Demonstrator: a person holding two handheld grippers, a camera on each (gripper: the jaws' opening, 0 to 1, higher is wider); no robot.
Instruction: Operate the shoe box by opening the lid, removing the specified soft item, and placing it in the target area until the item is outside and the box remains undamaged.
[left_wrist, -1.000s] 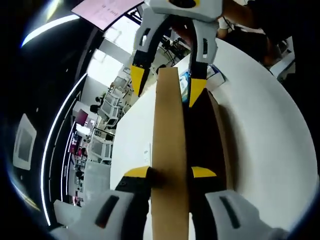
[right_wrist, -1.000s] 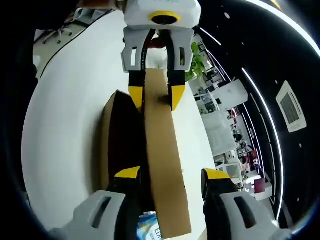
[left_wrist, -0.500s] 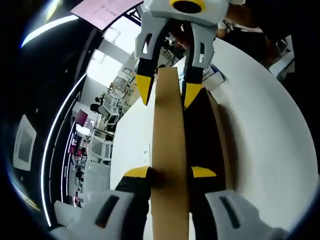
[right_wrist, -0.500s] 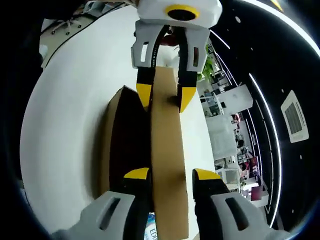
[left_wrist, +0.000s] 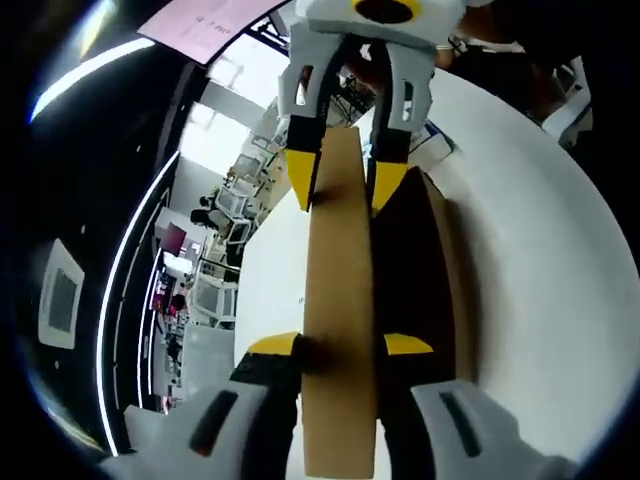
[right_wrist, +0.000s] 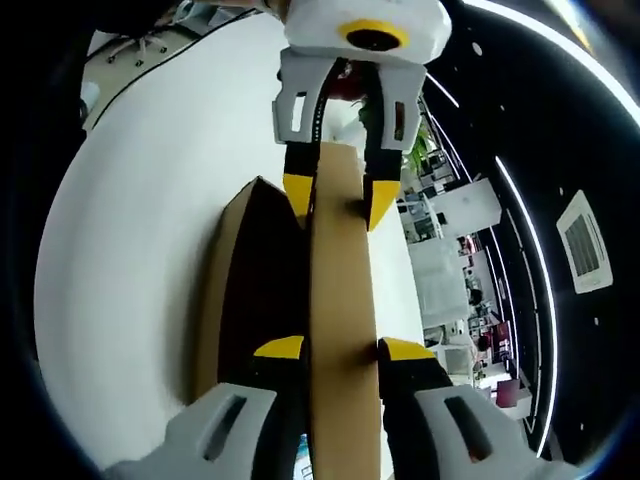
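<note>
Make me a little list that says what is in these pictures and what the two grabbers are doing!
Thing being held: a brown cardboard lid, raised up on edge
Left gripper: shut on one end of the lid
Right gripper: shut on the other end of the lid
Box: open, dark inside, sitting on the table right beside the raised lid
Table: round and white
What is inside the box: too dark to tell
Extra: something blue and white lies on the table past the far end of the box

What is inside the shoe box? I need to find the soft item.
Below the raised lid the shoe box interior looks dark; no soft item can be made out. The lid hides the rest.
</note>
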